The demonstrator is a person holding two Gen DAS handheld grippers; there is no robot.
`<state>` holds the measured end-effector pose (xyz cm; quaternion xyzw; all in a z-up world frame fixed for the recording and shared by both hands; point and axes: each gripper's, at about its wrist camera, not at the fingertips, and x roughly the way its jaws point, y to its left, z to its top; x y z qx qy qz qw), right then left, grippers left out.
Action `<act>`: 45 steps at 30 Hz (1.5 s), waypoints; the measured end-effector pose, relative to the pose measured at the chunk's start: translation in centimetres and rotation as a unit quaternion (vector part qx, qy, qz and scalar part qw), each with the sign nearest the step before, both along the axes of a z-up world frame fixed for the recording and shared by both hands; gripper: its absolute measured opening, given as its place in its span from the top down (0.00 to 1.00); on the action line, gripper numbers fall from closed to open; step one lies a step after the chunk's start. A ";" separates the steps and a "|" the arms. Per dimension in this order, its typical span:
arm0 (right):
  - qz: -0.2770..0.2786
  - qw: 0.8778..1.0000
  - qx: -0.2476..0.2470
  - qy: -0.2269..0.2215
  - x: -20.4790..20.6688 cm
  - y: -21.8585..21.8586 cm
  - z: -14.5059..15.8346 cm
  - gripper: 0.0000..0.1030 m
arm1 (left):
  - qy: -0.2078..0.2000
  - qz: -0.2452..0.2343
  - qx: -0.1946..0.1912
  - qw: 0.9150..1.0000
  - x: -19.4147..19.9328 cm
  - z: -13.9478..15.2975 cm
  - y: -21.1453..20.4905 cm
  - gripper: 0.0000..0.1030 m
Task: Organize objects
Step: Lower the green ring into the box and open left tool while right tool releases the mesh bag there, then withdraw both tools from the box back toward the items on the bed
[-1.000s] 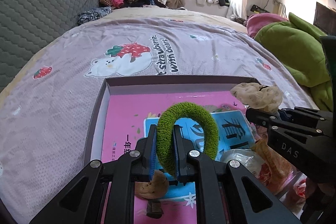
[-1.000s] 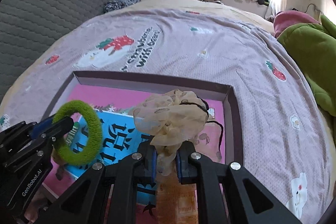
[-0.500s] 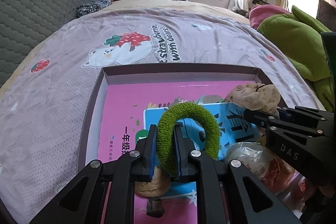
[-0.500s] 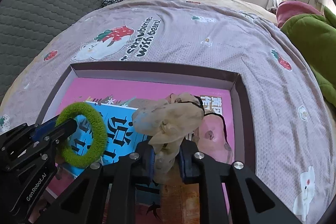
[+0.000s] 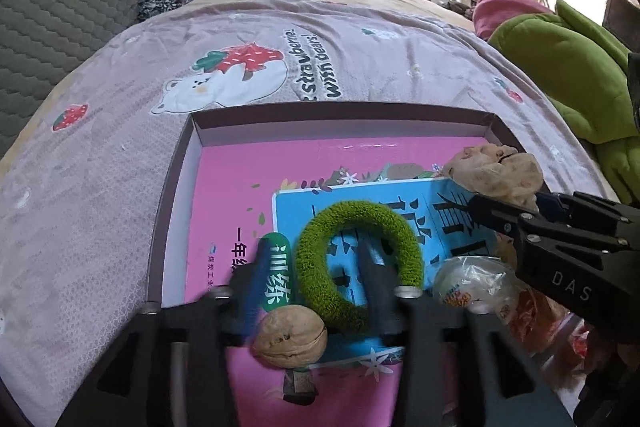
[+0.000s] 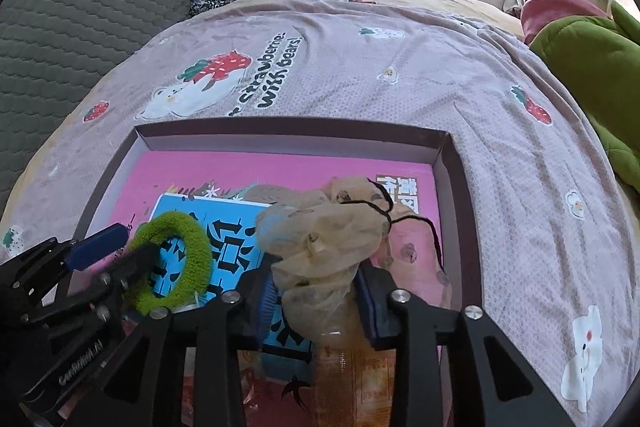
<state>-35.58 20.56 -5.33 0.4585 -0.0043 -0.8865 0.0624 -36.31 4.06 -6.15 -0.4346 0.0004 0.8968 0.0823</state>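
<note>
- Claw on my left (image 5: 316,279) is spreading its jaws right now; the green scrunchie (image 5: 360,259) sits between them, one finger through its hole, and the pads look to have let go of it, though motion blur keeps me from being sure.
- That scrunchie is low over the blue booklet (image 5: 432,203) inside the shallow box (image 5: 340,117) on the bed, just above a walnut (image 5: 290,341) that lies on the pink book (image 5: 248,187).
- So the step in hand, as I judge it, is the drop-off: both hair ties are being let go into the box at once.
- Next on this side I need to back the claw out along its own line so the finger slips out of the ring without dragging it or knocking the walnut.
- Over on the right, my other claw (image 6: 316,291) is also opening; the beige scrunchie (image 6: 324,243) is bunched between the fingers with gaps showing at the pads, so I read it as released, resting partly on a snack packet (image 6: 352,367) below.
- Its black thread (image 6: 416,223) trails across the pink book toward the box's right wall.
- Pulling away here calls for a straight lift, since the floppy fabric or that thread could snag a finger and come back out with me.
</note>
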 end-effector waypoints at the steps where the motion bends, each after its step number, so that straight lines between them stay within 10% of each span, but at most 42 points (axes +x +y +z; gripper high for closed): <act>1: 0.001 1.000 0.001 -0.001 0.0 0.0 0.1 0.62 | 0.001 0.000 -0.006 1.000 0.0 0.1 0.1 0.44; 45: 0.017 0.998 0.049 0.039 6.2 -0.5 7.1 0.48 | 0.032 0.014 0.039 0.999 2.9 4.9 -1.4 0.44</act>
